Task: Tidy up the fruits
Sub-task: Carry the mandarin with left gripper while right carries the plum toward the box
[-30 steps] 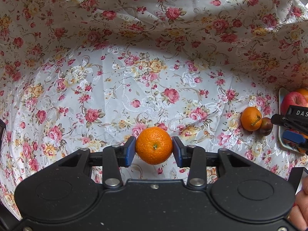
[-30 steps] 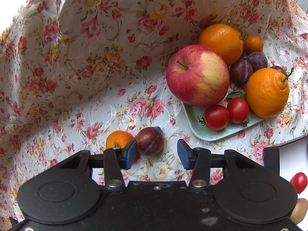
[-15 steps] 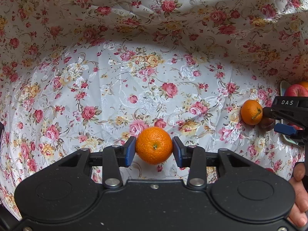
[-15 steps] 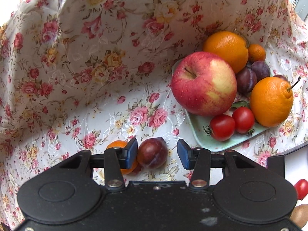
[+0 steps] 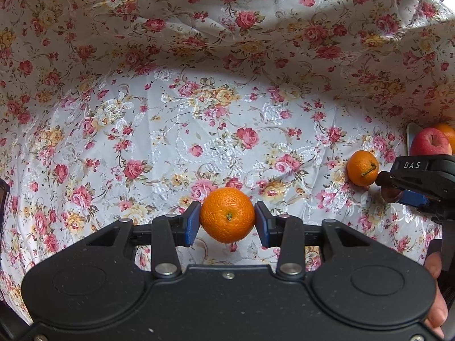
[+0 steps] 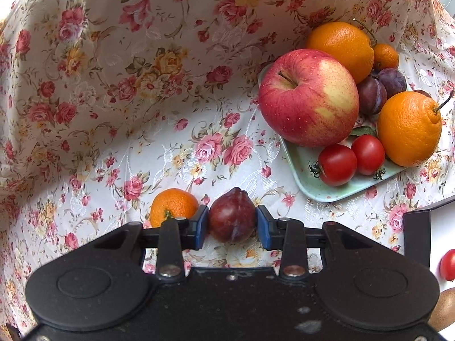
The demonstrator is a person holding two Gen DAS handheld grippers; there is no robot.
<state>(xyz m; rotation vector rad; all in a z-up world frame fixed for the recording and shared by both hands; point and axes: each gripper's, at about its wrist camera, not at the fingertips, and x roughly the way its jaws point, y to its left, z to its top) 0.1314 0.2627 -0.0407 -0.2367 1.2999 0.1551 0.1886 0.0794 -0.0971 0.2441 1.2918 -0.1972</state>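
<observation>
My left gripper (image 5: 227,224) is shut on a small orange mandarin (image 5: 227,214), held just above the flowered cloth (image 5: 199,130). In the right wrist view my right gripper (image 6: 231,223) is closing its jaws on a dark red plum (image 6: 231,218) that lies on the cloth, and both blue pads touch its sides. A second mandarin (image 6: 173,206) lies right beside the left pad; it also shows in the left wrist view as the mandarin (image 5: 362,169) next to the right gripper. To the upper right a pale green tray (image 6: 307,182) holds an apple (image 6: 308,98), two oranges, plums and two tomatoes.
The cloth rises in folds behind and to the left of the working area. Off the cloth's right edge lie a cherry tomato (image 6: 448,264) and a brown fruit (image 6: 442,309). A person's hand (image 5: 435,307) shows at the lower right of the left wrist view.
My right gripper came down over the plum and its jaws narrowed until the pads met the fruit. The left gripper kept its hold on the mandarin and stayed put.
</observation>
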